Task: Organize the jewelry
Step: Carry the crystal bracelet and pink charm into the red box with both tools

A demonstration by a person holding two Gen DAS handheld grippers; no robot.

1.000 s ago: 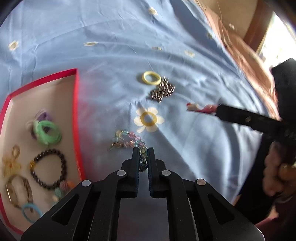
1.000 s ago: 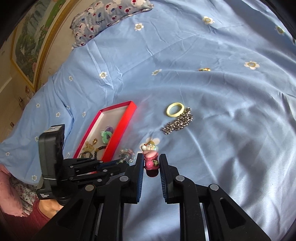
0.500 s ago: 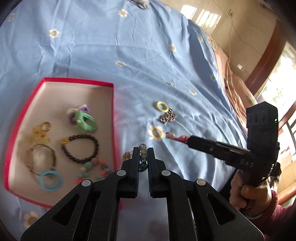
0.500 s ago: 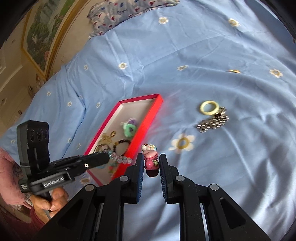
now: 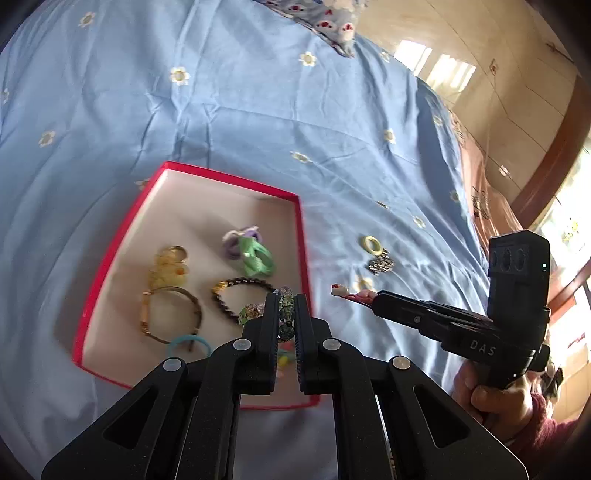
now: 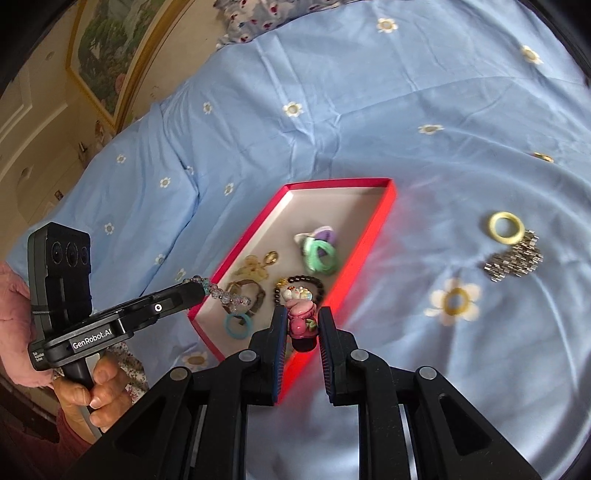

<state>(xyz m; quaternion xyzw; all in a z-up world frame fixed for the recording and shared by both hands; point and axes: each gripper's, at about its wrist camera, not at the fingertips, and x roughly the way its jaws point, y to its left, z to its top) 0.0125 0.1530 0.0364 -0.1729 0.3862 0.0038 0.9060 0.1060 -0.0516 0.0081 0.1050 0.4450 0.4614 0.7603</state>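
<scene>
A red-rimmed box [image 5: 301, 236] [image 6: 384, 210] lies on the blue bedsheet and holds several bracelets and rings. My left gripper [image 5: 287, 317] is shut on a glass bead bracelet [image 5: 284, 306] [image 6: 221, 295] and holds it above the box's near right part. My right gripper [image 6: 303, 325] is shut on a pink charm [image 6: 301, 317] [image 5: 349, 292] above the box's right rim. A yellow ring [image 6: 505, 227] [image 5: 372, 244] and a silver chain bracelet [image 6: 515, 260] [image 5: 380, 263] lie on the sheet to the right of the box.
A patterned pillow [image 5: 332, 18] lies at the far end of the bed. A framed painting [image 6: 107, 48] hangs on the wall at left. The bed's right edge and a brown blanket [image 5: 491, 206] run along the right.
Both grippers have moved left, from over the sheet to over the red box, each carrying its piece. The bead bracelet was lifted off the sheet.
</scene>
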